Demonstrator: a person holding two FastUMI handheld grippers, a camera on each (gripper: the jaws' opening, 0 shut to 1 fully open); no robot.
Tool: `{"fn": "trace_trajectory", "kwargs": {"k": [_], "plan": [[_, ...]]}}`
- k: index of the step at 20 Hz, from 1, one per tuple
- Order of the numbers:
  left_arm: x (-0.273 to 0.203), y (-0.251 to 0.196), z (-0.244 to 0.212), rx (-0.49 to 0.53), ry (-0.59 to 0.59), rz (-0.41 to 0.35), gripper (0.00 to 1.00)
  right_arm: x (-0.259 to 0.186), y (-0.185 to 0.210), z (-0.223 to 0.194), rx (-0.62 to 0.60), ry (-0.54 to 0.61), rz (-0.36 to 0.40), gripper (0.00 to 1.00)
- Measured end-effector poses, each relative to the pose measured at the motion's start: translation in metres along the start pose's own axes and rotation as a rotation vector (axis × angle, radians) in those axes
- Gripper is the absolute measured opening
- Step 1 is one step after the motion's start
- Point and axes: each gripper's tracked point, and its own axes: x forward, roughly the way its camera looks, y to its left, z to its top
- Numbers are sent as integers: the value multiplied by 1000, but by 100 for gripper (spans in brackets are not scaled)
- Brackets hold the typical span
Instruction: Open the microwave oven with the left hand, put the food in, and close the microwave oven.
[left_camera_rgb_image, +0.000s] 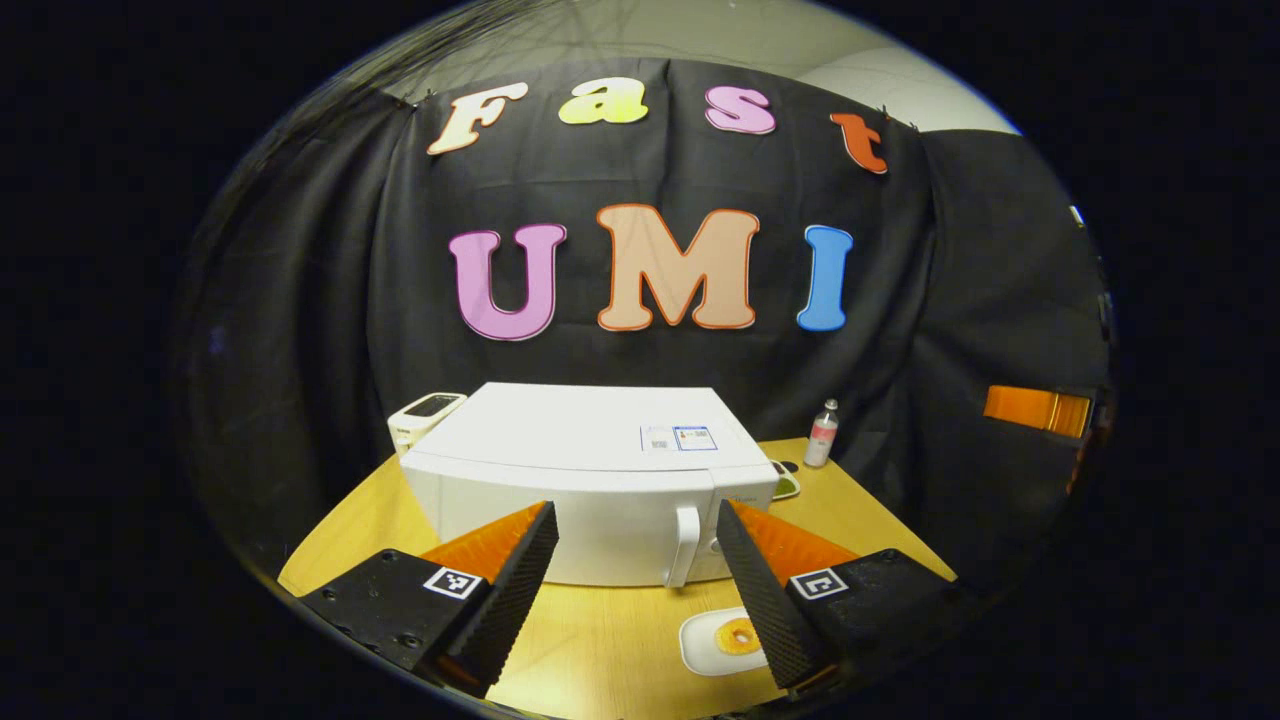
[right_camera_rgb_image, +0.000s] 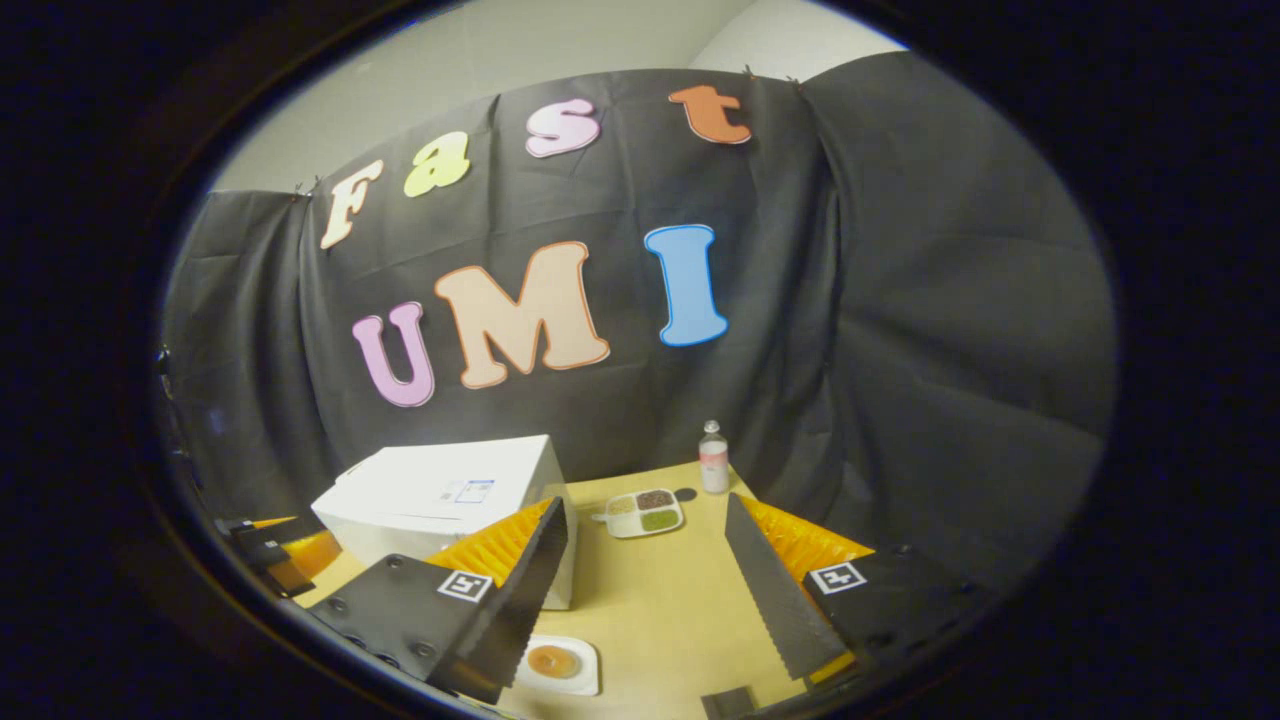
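Note:
A white microwave oven (left_camera_rgb_image: 590, 480) stands on the wooden table with its door closed and a white vertical handle (left_camera_rgb_image: 685, 545) at the front right. In front of it lies a small white plate (left_camera_rgb_image: 708, 655) with a round orange-brown piece of food (left_camera_rgb_image: 738, 635). My left gripper (left_camera_rgb_image: 635, 590) hovers open in front of the door, fingers apart on either side of the handle. In the right gripper view the microwave oven (right_camera_rgb_image: 440, 505) is at the left and the plate (right_camera_rgb_image: 585, 680) with the food (right_camera_rgb_image: 553, 661) lies below. My right gripper (right_camera_rgb_image: 650, 600) is open above the table, empty.
A small plastic bottle (left_camera_rgb_image: 822, 433) (right_camera_rgb_image: 713, 457) stands at the back right of the table (right_camera_rgb_image: 660, 590). A divided white dish (right_camera_rgb_image: 645, 513) with dark and green fillings lies beside the microwave. A white device (left_camera_rgb_image: 425, 415) sits behind the microwave at the left. The left gripper (right_camera_rgb_image: 275, 550) shows at the far left.

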Motion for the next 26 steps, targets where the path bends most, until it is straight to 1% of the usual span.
{"fn": "trace_trajectory", "kwargs": {"k": [1,2,3,4,11,17,21,22,26], "plan": [[4,-2,-10,4,26,-6,96,-1,-4,-1,-7,2,-14,90],[8,-4,-19,7,47,-13,96,-2,-9,-1,-12,5,-28,98],[11,-8,-26,10,66,-23,96,-3,-13,-2,-14,6,-40,98],[16,-11,-34,13,87,-33,96,-5,-16,-2,-13,9,-50,91],[46,-32,-86,54,196,-103,96,-22,-39,-9,-5,14,-118,91],[65,-32,-110,77,231,-96,96,-33,-50,-23,15,35,-150,91],[74,-35,-121,52,246,-100,96,-36,-55,-27,23,44,-165,91],[76,-35,-124,48,250,-100,96,-35,-55,-27,22,44,-167,99],[83,-33,-140,60,282,-96,96,-36,-51,-26,29,45,-163,99]]}}
